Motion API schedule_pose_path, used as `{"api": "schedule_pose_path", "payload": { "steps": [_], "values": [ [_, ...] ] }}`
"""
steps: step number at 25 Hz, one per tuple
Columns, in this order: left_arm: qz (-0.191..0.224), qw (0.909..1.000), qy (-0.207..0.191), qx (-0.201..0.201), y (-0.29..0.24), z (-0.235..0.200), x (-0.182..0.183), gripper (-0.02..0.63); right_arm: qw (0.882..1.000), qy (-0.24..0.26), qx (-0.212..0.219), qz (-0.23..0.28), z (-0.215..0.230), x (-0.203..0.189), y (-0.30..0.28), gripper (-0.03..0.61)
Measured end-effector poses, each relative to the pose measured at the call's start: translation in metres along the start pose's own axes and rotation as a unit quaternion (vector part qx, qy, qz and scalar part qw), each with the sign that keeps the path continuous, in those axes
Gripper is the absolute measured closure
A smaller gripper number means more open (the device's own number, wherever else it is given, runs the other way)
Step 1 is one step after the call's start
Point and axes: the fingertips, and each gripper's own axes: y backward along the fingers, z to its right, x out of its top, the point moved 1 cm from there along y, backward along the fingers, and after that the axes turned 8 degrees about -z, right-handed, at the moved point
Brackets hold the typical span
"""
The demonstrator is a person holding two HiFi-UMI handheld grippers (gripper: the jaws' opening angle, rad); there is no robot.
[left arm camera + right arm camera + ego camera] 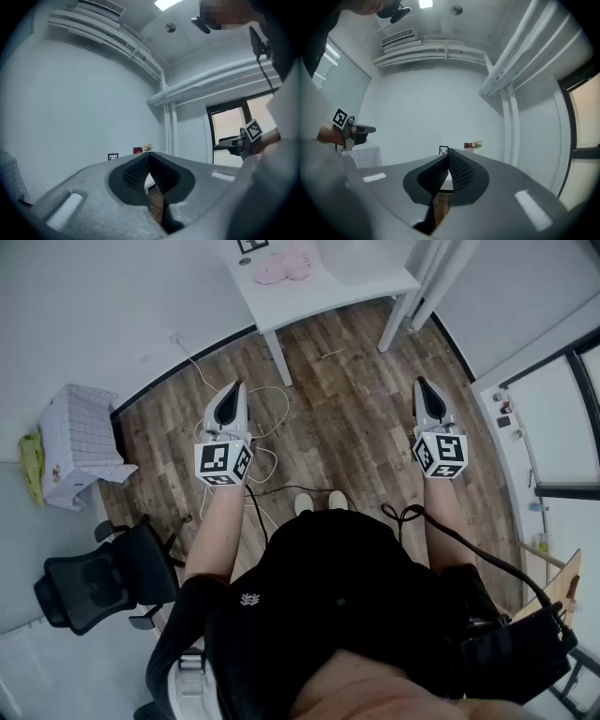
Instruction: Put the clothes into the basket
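A pink heap of clothes [284, 266] lies on the white table [356, 282] ahead of me, far from both grippers. The white grid-patterned basket [80, 442] stands on the floor at the left wall. My left gripper [234, 387] and right gripper [421, 383] are held level over the wooden floor, side by side, pointing towards the table. Each has its jaws shut tip to tip with nothing between them, as the left gripper [149, 154] and right gripper [449, 152] views show. The pink clothes [476, 144] show small past the jaw tips.
A black office chair [103, 582] stands at the lower left. A yellow-green thing [33, 465] hangs beside the basket. White cables [267, 413] lie on the floor between me and the table. A window [562, 427] and pipes run along the right wall.
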Motion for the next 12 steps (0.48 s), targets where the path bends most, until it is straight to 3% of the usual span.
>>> {"api": "schedule_pose_path", "payload": {
  "steps": [12],
  "values": [
    [0.004,0.9999,-0.013,0.003,-0.017,0.023,0.015,0.615,1.000,-0.020,0.008,0.003,0.027,-0.006,0.001,0.580]
  ]
}}
